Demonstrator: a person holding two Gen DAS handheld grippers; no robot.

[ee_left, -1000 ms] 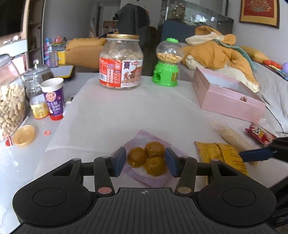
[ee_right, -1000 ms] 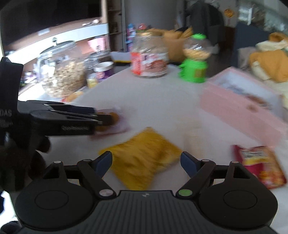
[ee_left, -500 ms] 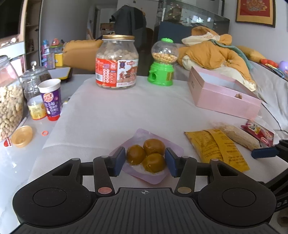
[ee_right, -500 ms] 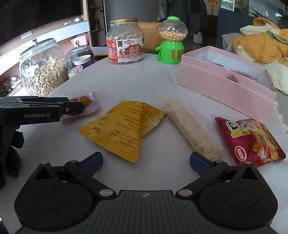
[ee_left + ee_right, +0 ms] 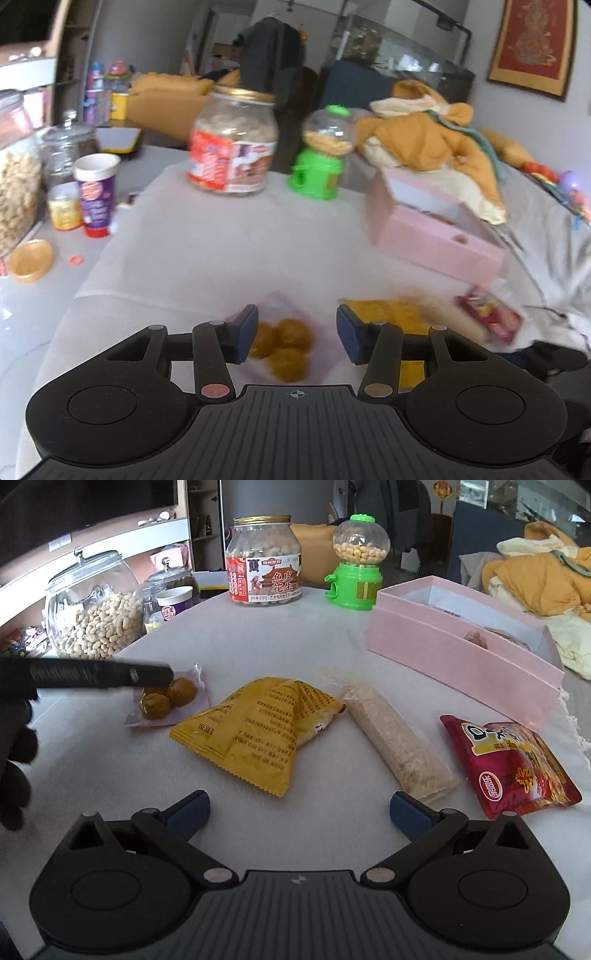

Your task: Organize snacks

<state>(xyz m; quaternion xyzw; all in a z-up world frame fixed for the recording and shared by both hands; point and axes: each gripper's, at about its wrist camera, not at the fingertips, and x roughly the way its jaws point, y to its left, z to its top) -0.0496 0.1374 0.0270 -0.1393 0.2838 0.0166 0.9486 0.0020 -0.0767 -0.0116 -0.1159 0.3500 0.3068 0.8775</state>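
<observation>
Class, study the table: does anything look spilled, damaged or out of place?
Nothing looks spilled or damaged. Four snack packets lie loose outside the open pink box; a gold lid and small red ring lie loose by the jars.

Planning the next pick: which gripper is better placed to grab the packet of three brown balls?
Left. The left gripper is open with its fingers either side of the packet of brown balls. The right gripper is open too, but faces the yellow bag.

Peanut jar [image 5: 263,559] label seemingly reads "鱼皮花生".
</observation>
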